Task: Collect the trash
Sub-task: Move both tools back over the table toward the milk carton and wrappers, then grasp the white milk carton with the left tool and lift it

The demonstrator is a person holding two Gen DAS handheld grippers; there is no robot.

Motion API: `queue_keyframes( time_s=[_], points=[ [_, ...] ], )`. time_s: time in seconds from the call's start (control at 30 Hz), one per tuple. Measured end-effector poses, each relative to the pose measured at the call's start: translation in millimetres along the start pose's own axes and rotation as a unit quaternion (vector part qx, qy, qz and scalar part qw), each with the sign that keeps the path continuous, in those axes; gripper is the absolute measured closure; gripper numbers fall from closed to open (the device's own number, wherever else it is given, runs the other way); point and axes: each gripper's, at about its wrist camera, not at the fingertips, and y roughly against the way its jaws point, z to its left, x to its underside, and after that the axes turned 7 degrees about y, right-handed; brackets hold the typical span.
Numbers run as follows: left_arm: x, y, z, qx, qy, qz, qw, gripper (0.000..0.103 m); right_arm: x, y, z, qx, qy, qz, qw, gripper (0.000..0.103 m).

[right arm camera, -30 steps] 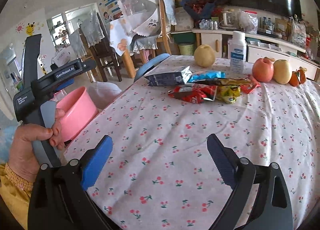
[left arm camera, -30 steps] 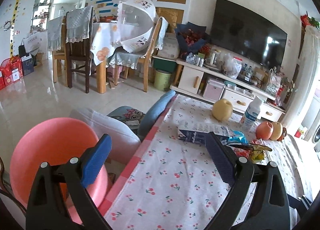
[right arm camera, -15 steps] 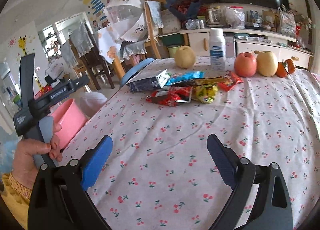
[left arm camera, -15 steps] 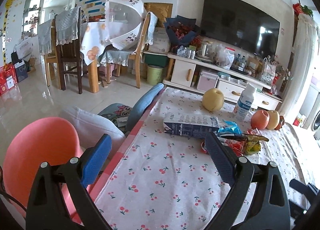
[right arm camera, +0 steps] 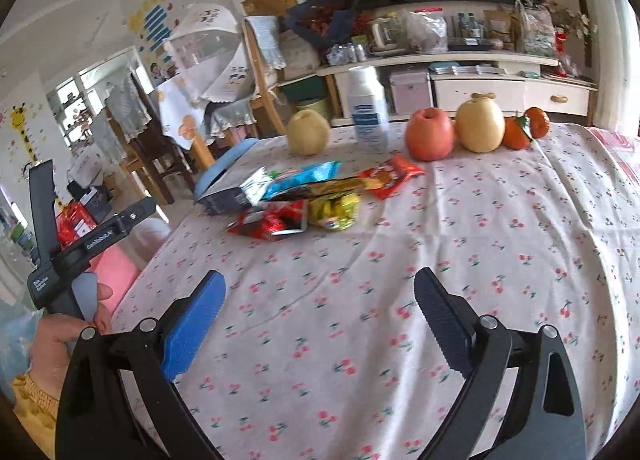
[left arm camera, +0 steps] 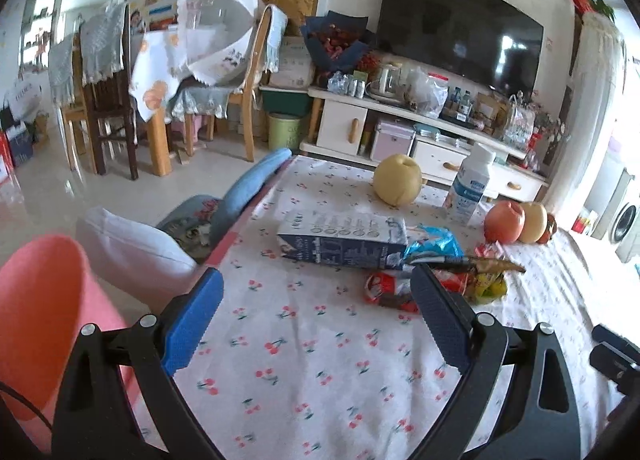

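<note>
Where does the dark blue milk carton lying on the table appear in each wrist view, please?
Left wrist: the dark blue milk carton lies on its side at centre, just above the open gripper's fingers.
Right wrist: the carton is left of centre, end-on, beside the wrappers.
Shared landmark: the yellow pear behind it, left of the white bottle.

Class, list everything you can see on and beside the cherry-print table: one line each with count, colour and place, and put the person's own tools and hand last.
milk carton: one, dark blue and white, lying flat, left end of the pile
snack wrappers: several, blue, red, yellow, heaped mid-table beside the carton
pears: two, pale yellow, far edge
apple: one, red, between bottle and second pear
oranges: two, far right of the fruit row
bottle: one, white, upright, far edge
bin: one, pink, off the table's left edge
left gripper: open, over the table
right gripper: open, over the table
hand: one, gripping the left gripper's handle
</note>
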Motion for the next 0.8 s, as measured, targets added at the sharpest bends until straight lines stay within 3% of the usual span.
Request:
queue_keyframes(
  time_s=[0.17, 0.27, 0.47, 0.7, 0.8],
  points=[
    [-10.9, -32.4, -6.4, -0.005, 0.038, 0.024, 0.999, 0.008, -6.1, -14.1, -20.3, 0.011, -0.007, 0.007, 1.0, 0.009],
    [-22.2, -56.6, -14.3, -0.027, 0.056, 0.042, 0.9972, 0.008, -9.2, -25.1, -29.6, 0.019, -0.006, 0.01, 1.0, 0.009],
    [-52.6, -103.6, -26.0, -0.044, 0.127, 0.069, 0.9885, 0.008, -17.2, -43.2, -43.6, 0.026, 0.009, 0.017, 0.999, 0.009],
    [-67.3, -153.6, -37.1, -0.132, 0.138, 0.125, 0.9736, 0.008, -24.5, -59.3, -60.0, 0.026, 0.019, 0.019, 0.999, 0.009],
    [-64.9, -167.7, -30.4, -0.167, 0.15, 0.147, 0.9632, 0.008, -28.5, -65.3, -68.1, 0.025, 0.014, 0.018, 0.999, 0.009]
  ],
)
